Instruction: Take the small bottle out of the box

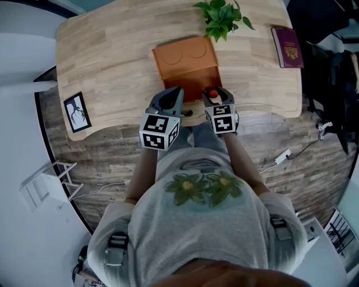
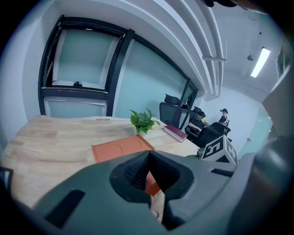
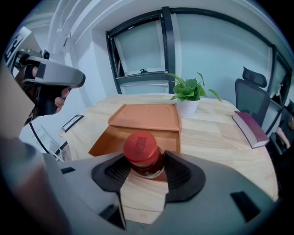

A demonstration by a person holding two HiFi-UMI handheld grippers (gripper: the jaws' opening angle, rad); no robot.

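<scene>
The orange box (image 1: 185, 67) lies on the wooden table (image 1: 106, 56) with its lid folded back; its inside is dark in the head view. A small bottle with a red cap (image 3: 141, 150) sits between the pads of my right gripper (image 3: 143, 170), which is shut on its neck. The bottle (image 1: 212, 93) hangs by the box's (image 3: 138, 123) near right corner, outside it. My left gripper (image 1: 175, 93) is held in the air just left of the right gripper (image 1: 213, 96). In the left gripper view the left gripper (image 2: 149, 156) has its jaws together, holding nothing.
A potted plant (image 1: 221, 17) stands behind the box and a maroon book (image 1: 287, 46) lies at the right. A framed drawing (image 1: 77, 111) rests at the table's near left corner. Office chairs and seated people (image 2: 202, 120) are beyond the table.
</scene>
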